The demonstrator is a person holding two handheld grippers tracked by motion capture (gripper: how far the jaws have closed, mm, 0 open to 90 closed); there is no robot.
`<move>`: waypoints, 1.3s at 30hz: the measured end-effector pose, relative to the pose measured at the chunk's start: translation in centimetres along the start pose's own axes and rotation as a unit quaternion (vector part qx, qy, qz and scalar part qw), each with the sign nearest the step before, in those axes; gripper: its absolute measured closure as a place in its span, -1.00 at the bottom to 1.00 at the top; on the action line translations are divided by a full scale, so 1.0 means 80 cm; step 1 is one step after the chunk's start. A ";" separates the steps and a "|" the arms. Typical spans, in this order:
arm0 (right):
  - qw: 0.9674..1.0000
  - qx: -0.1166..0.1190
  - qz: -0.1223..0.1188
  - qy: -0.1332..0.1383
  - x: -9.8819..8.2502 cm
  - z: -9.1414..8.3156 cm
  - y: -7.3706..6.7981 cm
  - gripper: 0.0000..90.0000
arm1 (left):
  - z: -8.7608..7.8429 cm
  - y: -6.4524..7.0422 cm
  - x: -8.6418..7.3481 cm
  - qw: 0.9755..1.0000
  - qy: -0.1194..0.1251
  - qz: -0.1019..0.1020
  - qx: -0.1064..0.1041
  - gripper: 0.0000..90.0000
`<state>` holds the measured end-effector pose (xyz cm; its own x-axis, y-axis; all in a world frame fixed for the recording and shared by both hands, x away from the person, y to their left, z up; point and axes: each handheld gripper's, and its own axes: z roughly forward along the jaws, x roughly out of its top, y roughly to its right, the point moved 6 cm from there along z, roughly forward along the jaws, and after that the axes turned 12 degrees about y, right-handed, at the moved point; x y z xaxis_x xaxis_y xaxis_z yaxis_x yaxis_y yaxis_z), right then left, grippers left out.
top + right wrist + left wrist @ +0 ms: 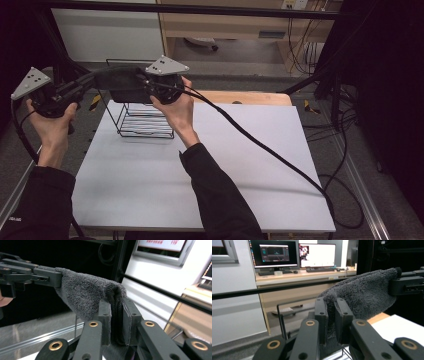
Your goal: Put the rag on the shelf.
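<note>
Towel (122, 85), dark grey terry, thick and fuzzy, stretched in the upper left of the high view between the left gripper (87, 82) and the right gripper (142, 80), above a black wire rack (145, 120) on the white table (200, 190). Left gripper (331, 315): jaws clamped on a folded edge of the pile. Right gripper (116, 320): jaws likewise pinching a bunched fold at the opposite end.
</note>
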<state>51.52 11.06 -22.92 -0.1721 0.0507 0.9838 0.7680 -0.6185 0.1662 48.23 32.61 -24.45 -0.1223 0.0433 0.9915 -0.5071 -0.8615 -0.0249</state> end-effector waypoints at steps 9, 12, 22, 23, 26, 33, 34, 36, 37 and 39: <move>0.999 0.013 0.006 -0.034 -0.013 -0.008 -0.009 0.67 | -0.009 0.003 -0.015 0.998 -0.055 -0.005 0.007 0.74; 0.999 0.014 0.005 -0.044 -0.013 -0.011 -0.013 0.58 | -0.013 0.002 -0.019 0.997 -0.074 -0.007 0.008 0.69; 0.996 0.025 0.011 -0.088 -0.024 -0.029 -0.023 0.39 | -0.022 0.008 -0.036 0.993 -0.117 0.002 0.010 0.49; 0.995 0.025 0.011 -0.091 -0.027 -0.031 -0.024 0.39 | -0.023 0.008 -0.039 0.993 -0.120 0.002 0.010 0.47; 0.994 0.027 0.016 -0.105 -0.036 -0.034 -0.027 0.39 | -0.024 0.009 -0.048 0.991 -0.133 0.003 0.011 0.38; 0.991 0.023 0.041 -0.123 -0.064 -0.032 -0.027 0.36 | -0.019 0.007 -0.076 0.986 -0.166 0.013 0.019 0.26; 0.991 0.022 0.044 -0.125 -0.069 -0.031 -0.026 0.35 | -0.017 0.007 -0.080 0.985 -0.169 0.013 0.019 0.25; 0.990 0.018 0.049 -0.129 -0.078 -0.030 -0.023 0.33 | -0.013 0.006 -0.088 0.984 -0.174 0.009 0.023 0.22; 0.990 0.015 0.052 -0.131 -0.084 -0.029 -0.022 0.30 | -0.012 0.005 -0.092 0.984 -0.177 0.007 0.024 0.19; 0.989 0.010 0.057 -0.134 -0.095 -0.027 -0.019 0.24 | -0.008 0.004 -0.100 0.983 -0.182 0.005 0.028 0.15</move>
<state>50.37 9.94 -30.78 0.0848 0.1889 0.9783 0.7856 -0.6166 0.0509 48.50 32.35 -32.46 0.1915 -0.1412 0.9713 -0.4591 -0.8875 -0.0385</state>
